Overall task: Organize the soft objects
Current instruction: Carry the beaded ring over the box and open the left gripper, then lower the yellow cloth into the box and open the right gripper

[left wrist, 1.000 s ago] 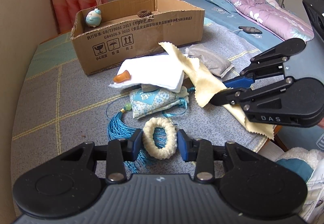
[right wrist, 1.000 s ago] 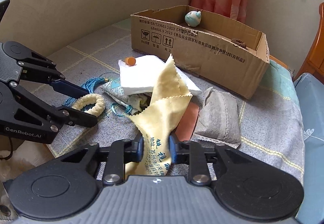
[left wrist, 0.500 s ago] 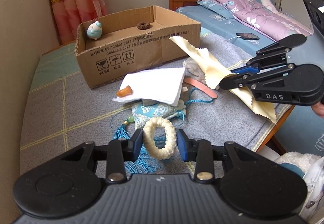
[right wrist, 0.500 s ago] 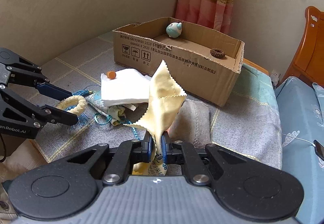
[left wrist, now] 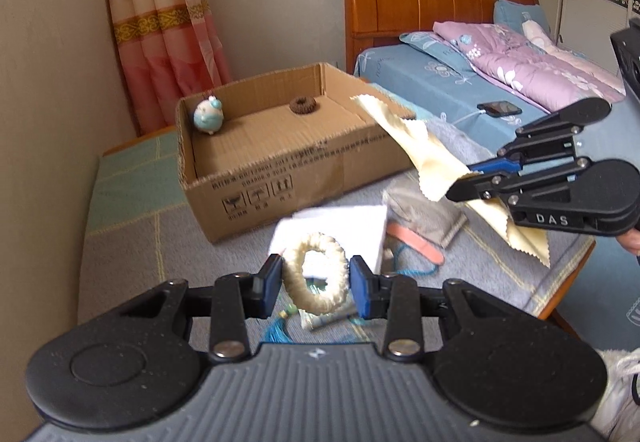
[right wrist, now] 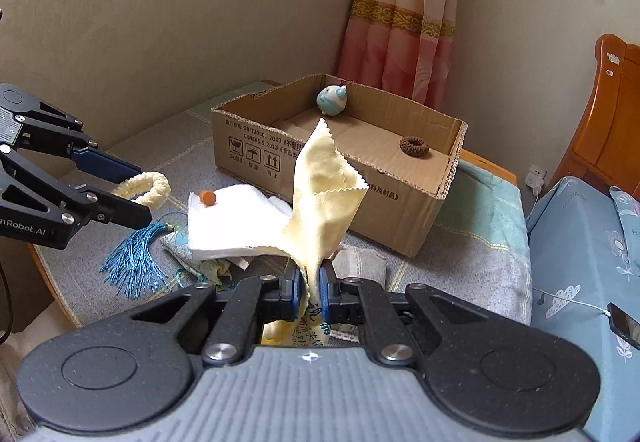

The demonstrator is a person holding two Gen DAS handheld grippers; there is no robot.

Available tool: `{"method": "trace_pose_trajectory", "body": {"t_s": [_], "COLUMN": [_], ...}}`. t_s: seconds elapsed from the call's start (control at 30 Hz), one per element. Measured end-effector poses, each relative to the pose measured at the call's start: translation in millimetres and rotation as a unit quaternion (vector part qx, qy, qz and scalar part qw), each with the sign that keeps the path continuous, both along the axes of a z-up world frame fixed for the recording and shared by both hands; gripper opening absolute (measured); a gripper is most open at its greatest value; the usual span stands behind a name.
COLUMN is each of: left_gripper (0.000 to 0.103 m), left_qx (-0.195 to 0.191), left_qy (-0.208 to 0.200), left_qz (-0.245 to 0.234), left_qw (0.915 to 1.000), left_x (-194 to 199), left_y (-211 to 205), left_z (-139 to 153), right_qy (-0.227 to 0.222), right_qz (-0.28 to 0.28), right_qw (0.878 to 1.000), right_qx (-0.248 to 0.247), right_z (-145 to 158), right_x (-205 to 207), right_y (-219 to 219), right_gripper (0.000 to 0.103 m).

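The cloth (right wrist: 326, 198), thin and limp, hangs pinched at its lower part in the right gripper (right wrist: 310, 292), near the box (right wrist: 256, 138); the ring (left wrist: 316, 274), light and squashy, sits squeezed across its sides by the left gripper (left wrist: 316, 284), above the pile

Plush toy (right wrist: 331, 101) and ring (right wrist: 414, 145) inside box (right wrist: 256, 146), folded towel (right wrist: 236, 218) before box, tassel (right wrist: 136, 262) left of towel

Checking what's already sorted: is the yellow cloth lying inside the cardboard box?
No, the yellow cloth hangs pinched in the right gripper, outside the cardboard box.
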State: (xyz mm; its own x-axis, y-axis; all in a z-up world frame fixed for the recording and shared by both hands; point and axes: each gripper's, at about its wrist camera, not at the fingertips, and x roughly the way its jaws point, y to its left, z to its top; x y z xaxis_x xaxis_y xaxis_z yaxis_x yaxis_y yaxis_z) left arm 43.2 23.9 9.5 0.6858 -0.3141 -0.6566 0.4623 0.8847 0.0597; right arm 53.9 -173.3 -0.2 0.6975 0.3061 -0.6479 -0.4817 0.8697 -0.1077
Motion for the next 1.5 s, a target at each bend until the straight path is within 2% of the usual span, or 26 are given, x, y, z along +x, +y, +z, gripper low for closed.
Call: {"method": "trace_pose_trajectory", "body": {"t_s": [0.23, 0.47, 0.6, 0.73, 0.77, 0.83, 0.87, 0.9, 1.03, 1.2, 1.33, 1.5], "left_gripper": [0.035, 0.035, 0.035, 0.036, 0.040, 0.064, 0.085, 0.092, 0.092, 0.102, 0.102, 0.102], "left_qx": [0.016, 0.035, 0.038, 0.045, 0.046, 0.047, 0.050, 0.054, 0.036, 0.010, 0.005, -0.005], "left_qy": [-0.033, -0.056, -0.056, -0.057, -0.058, -0.052, -0.052, -0.056, -0.051, -0.058, -0.068, -0.078], "left_qz": [0.001, -0.001, 0.000, 0.026, 0.032, 0.045, 0.060, 0.073, 0.091, 0.111, 0.130, 0.148], "left_qw": [0.9993, 0.9978, 0.9977, 0.9970, 0.9968, 0.9965, 0.9956, 0.9943, 0.9939, 0.9921, 0.9891, 0.9859], "left_x": [39, 104, 141, 173, 180, 192, 196, 196, 184, 138, 100, 73], "left_y": [-2, -11, -18, -21, -20, -19, -18, -16, -1, 16, 24, 35], "left_z": [23, 39, 40, 33, 30, 23, 19, 16, 13, 18, 19, 17], "right_qy": [-0.005, -0.019, -0.025, -0.030, -0.031, -0.032, -0.033, -0.033, -0.032, -0.029, -0.020, -0.002], "right_qz": [0.000, -0.011, -0.020, -0.030, -0.031, -0.033, -0.033, -0.034, -0.038, -0.043, -0.048, -0.054], "right_qw": [1.000, 1.000, 0.999, 0.999, 0.999, 0.999, 0.999, 0.999, 0.999, 0.999, 0.999, 0.998], "right_qx": [0.006, 0.009, 0.010, 0.008, 0.008, 0.007, 0.005, 0.004, 0.005, 0.006, 0.012, 0.021], "right_z": [10, 20, 26, 30, 31, 32, 33, 33, 36, 36, 37, 39], "right_x": [21, 44, 55, 63, 64, 67, 68, 69, 74, 84, 98, 121], "right_y": [-4, -10, -13, -16, -16, -17, -17, -17, -18, -17, -15, -10], "right_gripper": [0.012, 0.012, 0.012, 0.012, 0.012, 0.012, 0.012, 0.012, 0.012, 0.012, 0.012, 0.012]}}
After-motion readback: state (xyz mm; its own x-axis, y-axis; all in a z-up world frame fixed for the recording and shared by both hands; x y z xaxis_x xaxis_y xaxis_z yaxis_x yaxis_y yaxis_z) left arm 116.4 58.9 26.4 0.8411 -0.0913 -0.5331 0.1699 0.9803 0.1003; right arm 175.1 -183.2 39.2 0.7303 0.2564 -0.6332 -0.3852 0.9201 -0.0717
